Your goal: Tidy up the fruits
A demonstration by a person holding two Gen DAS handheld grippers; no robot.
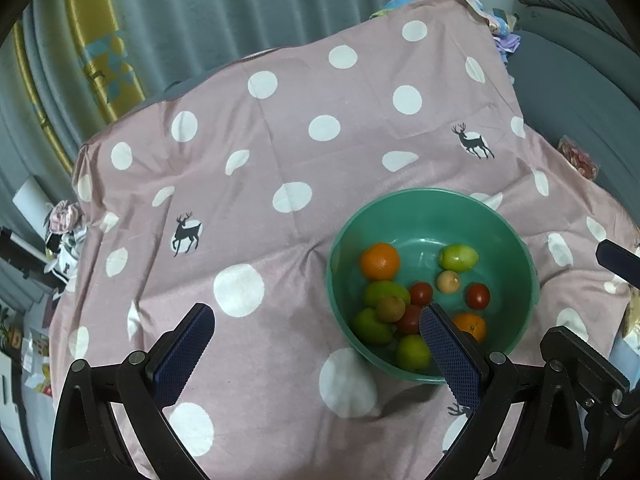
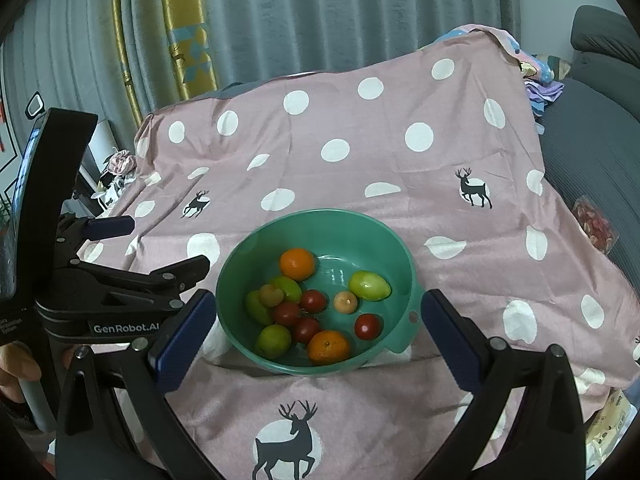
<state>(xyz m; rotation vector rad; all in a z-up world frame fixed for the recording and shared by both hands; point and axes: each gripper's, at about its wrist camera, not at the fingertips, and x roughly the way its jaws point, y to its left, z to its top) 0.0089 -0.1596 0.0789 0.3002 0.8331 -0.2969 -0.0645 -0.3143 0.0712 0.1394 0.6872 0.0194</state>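
A green bowl (image 1: 424, 191) (image 2: 316, 213) stands on the pink dotted cloth and holds all the fruit. Inside lie two oranges (image 1: 379, 261) (image 2: 297, 263), several green fruits (image 1: 458, 257) (image 2: 369, 285), several red ones (image 1: 477, 295) (image 2: 367, 326) and two small tan ones (image 1: 447, 281) (image 2: 345, 302). My left gripper (image 1: 316, 312) is open and empty just left of the bowl, its right finger over the near rim. My right gripper (image 2: 318, 296) is open and empty, its fingers on either side of the bowl's near half. The left gripper (image 2: 160, 244) also shows at the left of the right wrist view.
The pink cloth (image 1: 280, 152) (image 2: 360, 168) with white dots and deer prints covers the whole table. Grey curtains hang behind. A grey sofa (image 1: 580, 92) and a snack packet (image 2: 596, 224) sit to the right. Clutter lies off the table's left edge (image 1: 60, 232). A hand (image 2: 16, 364) holds the left gripper.
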